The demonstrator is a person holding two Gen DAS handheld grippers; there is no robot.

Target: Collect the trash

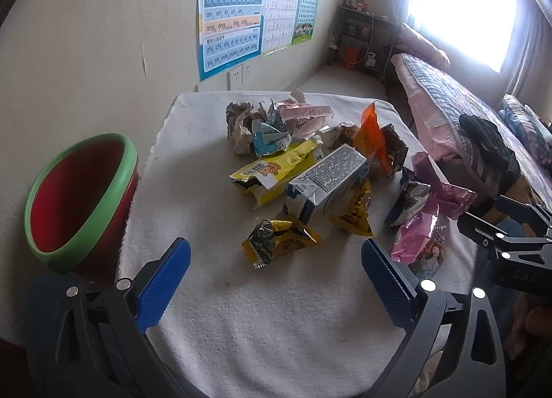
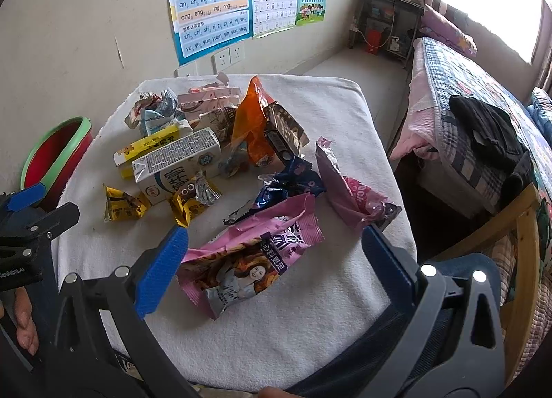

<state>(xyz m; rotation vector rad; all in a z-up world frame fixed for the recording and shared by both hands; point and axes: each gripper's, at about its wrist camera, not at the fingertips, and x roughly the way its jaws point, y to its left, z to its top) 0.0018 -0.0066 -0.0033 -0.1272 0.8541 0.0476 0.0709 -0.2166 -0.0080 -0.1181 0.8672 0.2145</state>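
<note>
On the white towel-covered table (image 2: 310, 311), the trash pile (image 1: 310, 170) lay bunched toward the far wall side, bare cloth free along the near edge. Left of the table's edge stood the red bin (image 1: 79, 198). Left gripper (image 1: 276, 274) hovered spread over nothing; right gripper (image 2: 276, 260) gaped wide around the pink wrapper (image 2: 248, 260).

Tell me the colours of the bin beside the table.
Red bin with a green rim; clearest in the left wrist view.
</note>
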